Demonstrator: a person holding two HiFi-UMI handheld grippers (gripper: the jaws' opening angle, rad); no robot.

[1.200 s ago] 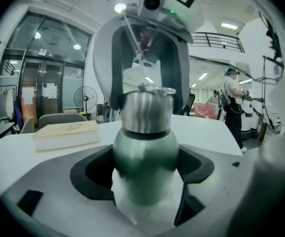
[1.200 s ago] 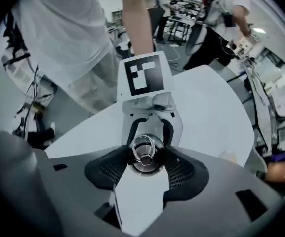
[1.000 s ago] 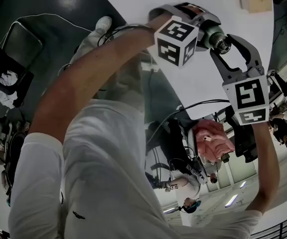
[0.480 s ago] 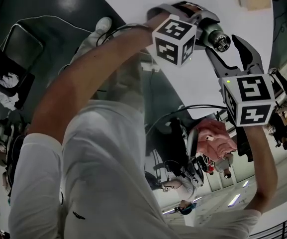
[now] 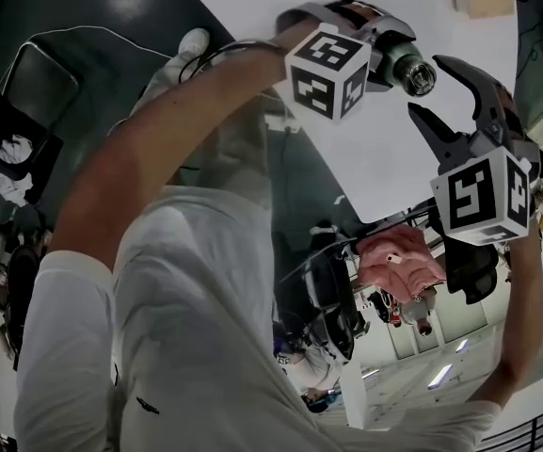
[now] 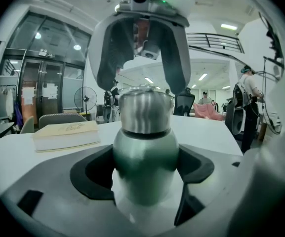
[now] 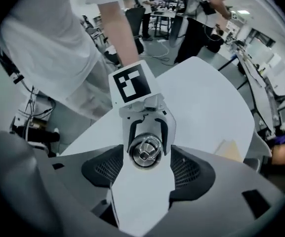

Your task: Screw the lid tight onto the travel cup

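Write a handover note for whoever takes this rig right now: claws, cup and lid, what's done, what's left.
Left claw: shut on the travel cup.
Right claw: open, jaws have just been opening, lined up on the lid, not touching it.
Done: lid sits on the cup's mouth.
Left: probably regrip the lid and twist it tight; tightness cannot be judged from here.

A pale book point(image 6: 65, 135) lies on the white table point(image 6: 206, 132).
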